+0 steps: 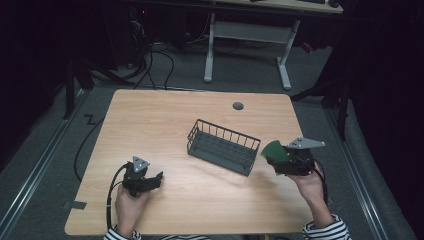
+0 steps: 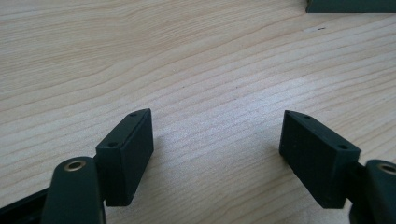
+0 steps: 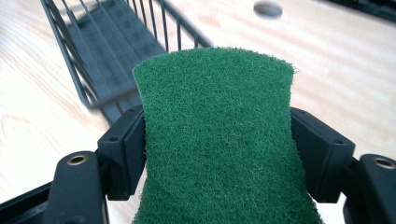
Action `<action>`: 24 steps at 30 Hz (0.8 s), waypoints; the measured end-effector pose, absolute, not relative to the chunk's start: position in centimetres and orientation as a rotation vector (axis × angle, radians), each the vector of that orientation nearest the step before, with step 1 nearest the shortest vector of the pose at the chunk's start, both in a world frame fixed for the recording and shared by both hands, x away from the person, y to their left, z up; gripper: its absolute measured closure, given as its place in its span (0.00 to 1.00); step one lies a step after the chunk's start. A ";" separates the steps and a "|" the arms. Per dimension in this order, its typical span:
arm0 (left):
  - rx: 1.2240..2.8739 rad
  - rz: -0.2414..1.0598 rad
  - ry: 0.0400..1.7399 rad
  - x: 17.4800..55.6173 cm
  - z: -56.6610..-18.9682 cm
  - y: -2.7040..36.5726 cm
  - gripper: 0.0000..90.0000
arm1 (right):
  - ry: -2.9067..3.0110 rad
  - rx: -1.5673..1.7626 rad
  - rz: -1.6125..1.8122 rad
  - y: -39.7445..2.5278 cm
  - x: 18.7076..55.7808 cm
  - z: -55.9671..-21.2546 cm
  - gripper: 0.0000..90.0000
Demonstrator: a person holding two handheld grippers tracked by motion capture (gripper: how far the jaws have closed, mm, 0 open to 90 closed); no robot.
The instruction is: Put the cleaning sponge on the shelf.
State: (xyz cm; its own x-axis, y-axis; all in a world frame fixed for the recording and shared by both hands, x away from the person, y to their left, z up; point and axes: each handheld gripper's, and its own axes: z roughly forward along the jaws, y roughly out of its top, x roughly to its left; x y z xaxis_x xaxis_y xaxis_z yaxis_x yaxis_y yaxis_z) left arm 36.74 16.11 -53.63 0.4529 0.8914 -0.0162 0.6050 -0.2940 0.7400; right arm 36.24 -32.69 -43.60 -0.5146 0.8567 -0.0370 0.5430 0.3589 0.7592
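Right gripper (image 1: 283, 161): jaws clamped on the two side edges of a green scouring pad (image 3: 219, 140). The pad bows slightly between them, free end pointing forward and up. In the high view the pad (image 1: 273, 150) sits off the table, just beside the near right corner of the wire basket (image 1: 223, 146), not yet over it

Left gripper (image 1: 150, 181): jaws spread wide, nothing between them. In the left gripper view there is bare wood grain under the gap (image 2: 217, 140). It rests low at the front left of the table (image 1: 165, 115), well apart from the basket

Step in hand, as judged: carry phase, pad grasped and lifted, approach to basket under way. Pad not yet inside

Next move calls for: bring the pad up and over the basket's near end rail, which stands between pad and basket floor (image 3: 100, 44) in the right gripper view. Pad is wide across the jaws, basket is long and narrow, so the pad should line up with the long axis before lowering. Then spread the jaws to let it drop

Surroundings: basket lies diagonally at table centre, looks empty. Grey cable grommet (image 1: 238, 106) behind it near the far edge, out of the path. Cable trails from left gripper off the front left edge. White desk frame (image 1: 247, 47) stands on the floor beyond the table

Obstruction: only the basket's own wire rim. Risk that the soft pad catches on the upright wires, or that the light basket shifts if nudged, left gripper being too far off to steady it
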 end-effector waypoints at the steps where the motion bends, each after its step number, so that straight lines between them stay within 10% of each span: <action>1: 2.014 0.532 1.247 36.7 -53.6 16.1 0.29 | 2.194 1.209 0.987 -32.5 36.4 -43.1 0.31; 24: 2.013 0.533 1.249 36.8 -53.6 16.1 0.30 | 2.316 0.997 0.931 -24.7 42.7 -41.0 0.31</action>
State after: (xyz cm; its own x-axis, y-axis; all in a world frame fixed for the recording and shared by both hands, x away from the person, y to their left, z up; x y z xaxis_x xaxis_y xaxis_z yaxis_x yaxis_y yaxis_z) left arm 36.76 16.08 -53.63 0.4510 0.8923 -0.0168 0.6051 -0.2919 0.7407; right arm 42.74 -24.67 -41.01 -0.6375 0.7588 -0.1335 0.4552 0.5108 0.7293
